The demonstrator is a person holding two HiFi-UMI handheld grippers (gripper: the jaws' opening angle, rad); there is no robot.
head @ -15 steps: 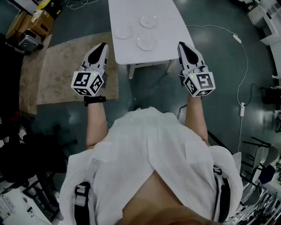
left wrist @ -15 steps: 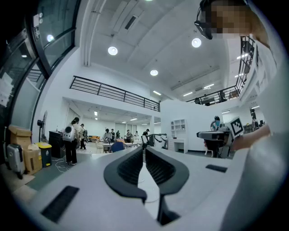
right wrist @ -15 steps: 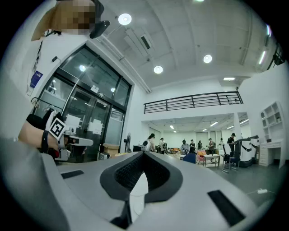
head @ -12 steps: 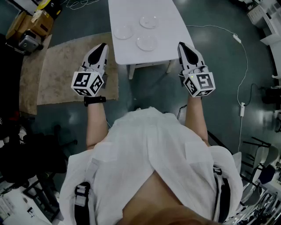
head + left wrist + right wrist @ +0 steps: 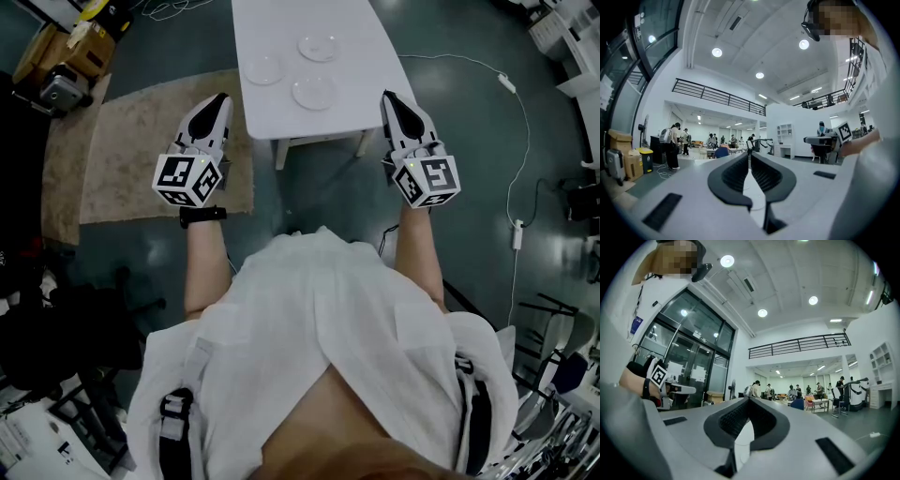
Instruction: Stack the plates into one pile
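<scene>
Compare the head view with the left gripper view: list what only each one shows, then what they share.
Only the head view: the white table with three plates lying apart on it, and the rug beside it.
Only the left gripper view: ceiling lights, a balcony railing and people standing far off.
Both: the left gripper, shut and empty; the right gripper, seen from the left gripper view only as its marker cube; and the person's white shirt.

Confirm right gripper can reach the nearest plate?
Probably yes: the plate lies bare near the table's front edge, with nothing between it and the right gripper. The jaws are shut and must open first.
</scene>
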